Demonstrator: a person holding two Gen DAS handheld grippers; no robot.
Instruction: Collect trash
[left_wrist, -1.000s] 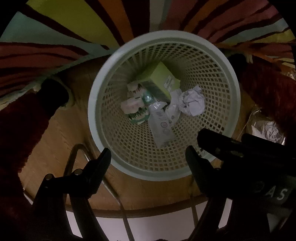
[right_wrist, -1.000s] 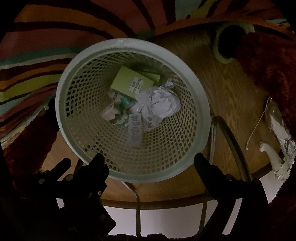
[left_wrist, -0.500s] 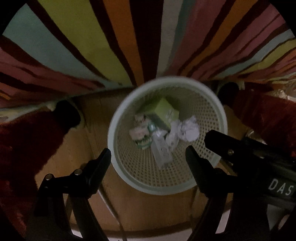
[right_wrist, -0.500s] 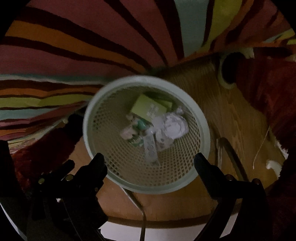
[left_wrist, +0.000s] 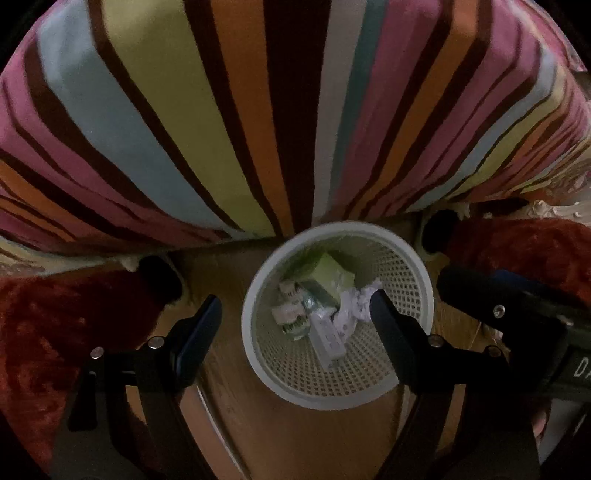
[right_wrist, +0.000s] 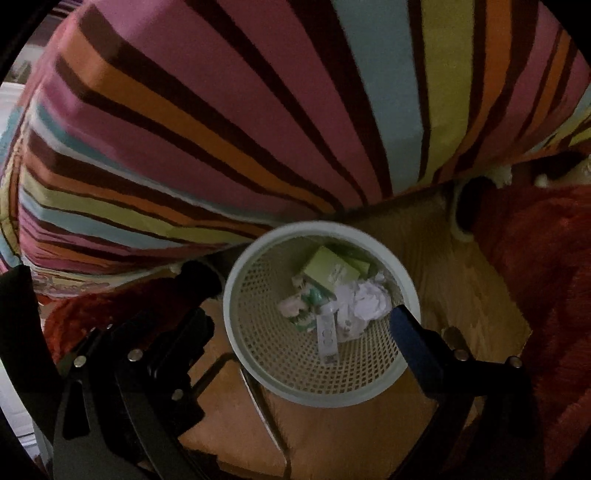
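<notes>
White mesh plastic makes up the waste basket (left_wrist: 413, 258) (right_wrist: 236, 291), which stands on a wooden floor (left_wrist: 295, 435) (right_wrist: 454, 273) tight against the edge of a bed. Down at its bottom lies the collected trash: a pale green box (left_wrist: 328, 275) (right_wrist: 328, 267), a crumpled ball of white paper (left_wrist: 356, 301) (right_wrist: 369, 301) just beside it, a green-and-white wrapper (left_wrist: 291, 314) (right_wrist: 301, 308), and a long white packet (left_wrist: 327, 341) (right_wrist: 327, 338) lying over the rest.

Above the basket hang both tools. The left gripper (left_wrist: 295, 321) has its two dark fingers spread wide, one over bare floor and the other over the basket's mouth, with nothing between them. The right gripper (right_wrist: 299, 325) is likewise spread and empty, its blue-padded finger (right_wrist: 410, 338) over the basket's rim.

A striped bedcover (left_wrist: 258, 110) (right_wrist: 258, 110) in pink, orange, yellow, blue and brown fills the upper part of both views. Fuzzy red rug (left_wrist: 44, 332) (right_wrist: 546, 295) flanks the bare strip of floor on either side.
</notes>
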